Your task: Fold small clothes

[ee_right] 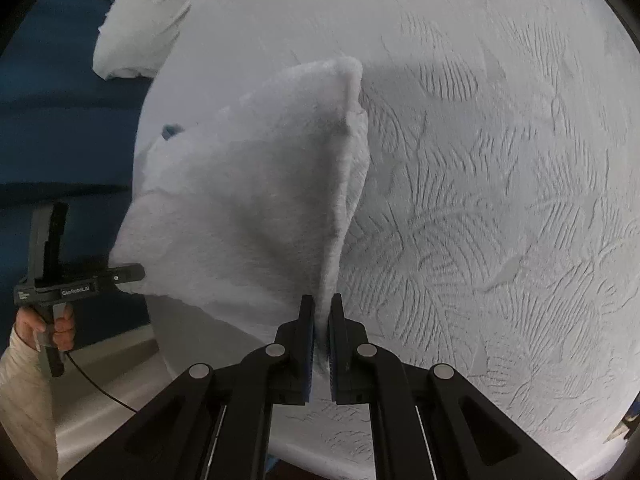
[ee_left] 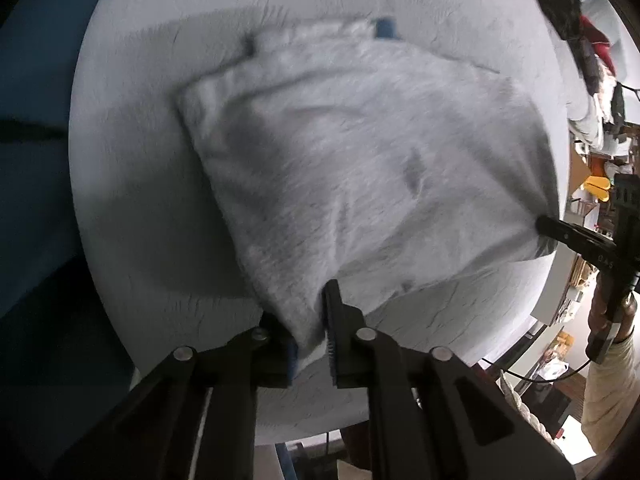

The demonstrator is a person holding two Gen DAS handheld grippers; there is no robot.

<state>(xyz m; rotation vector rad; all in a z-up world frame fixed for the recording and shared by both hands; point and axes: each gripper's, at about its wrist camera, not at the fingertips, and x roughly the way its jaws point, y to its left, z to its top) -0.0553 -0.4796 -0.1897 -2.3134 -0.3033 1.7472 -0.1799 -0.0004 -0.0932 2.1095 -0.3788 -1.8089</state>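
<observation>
A white fleecy garment (ee_left: 352,168) with a small blue tag (ee_left: 386,28) hangs low over the round white table (ee_left: 132,200), stretched between both grippers. One near corner lies between the jaws of my left gripper (ee_left: 312,344). They stand slightly apart, with the ridged pad (ee_left: 330,340) showing bare beside the cloth. In the right wrist view the garment (ee_right: 248,208) hangs folded along a ridge, and my right gripper (ee_right: 322,320) is shut on its near edge. The left gripper (ee_right: 120,274) touches the other corner there. The right gripper (ee_left: 548,226) appears at the cloth's right corner in the left wrist view.
A heap of pink, black and red clothes (ee_left: 560,4) sits at the table's far right edge. A white folded item (ee_right: 140,20) lies at the far left over a blue surface (ee_right: 60,120). A hand (ee_right: 44,320) holds the left gripper's handle. Room clutter stands beyond the right rim.
</observation>
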